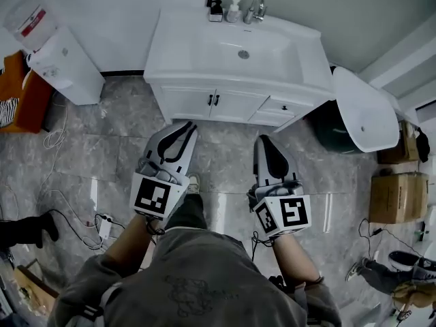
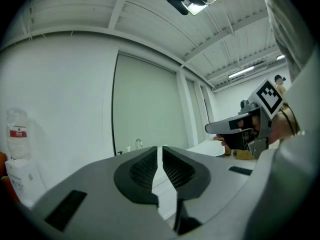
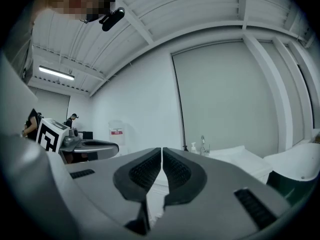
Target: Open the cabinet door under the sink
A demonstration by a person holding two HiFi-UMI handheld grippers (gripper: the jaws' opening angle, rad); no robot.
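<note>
Left tongs (image 1: 189, 125) and right tongs (image 1: 263, 140) clenched, empty. Well ahead: white double cabinet door (image 1: 235, 105) under white sink (image 1: 184, 53), small black handles (image 1: 213, 100). Danger: arriving clenched, glancing off the close-set handles.

Place: a mock bathroom corner inside a lab or workshop hall.
Bathroom signs: white sink (image 1: 238, 50) on a cabinet (image 1: 184, 103), tap (image 1: 256, 9), soap bottles (image 1: 234, 10), tiled floor (image 1: 225, 159).
Hall signs: ribbed ceiling (image 3: 165, 14), strip light (image 3: 56, 73), cardboard boxes (image 1: 398, 196), loose cables (image 1: 71, 210), water dispenser (image 1: 58, 53).
</note>
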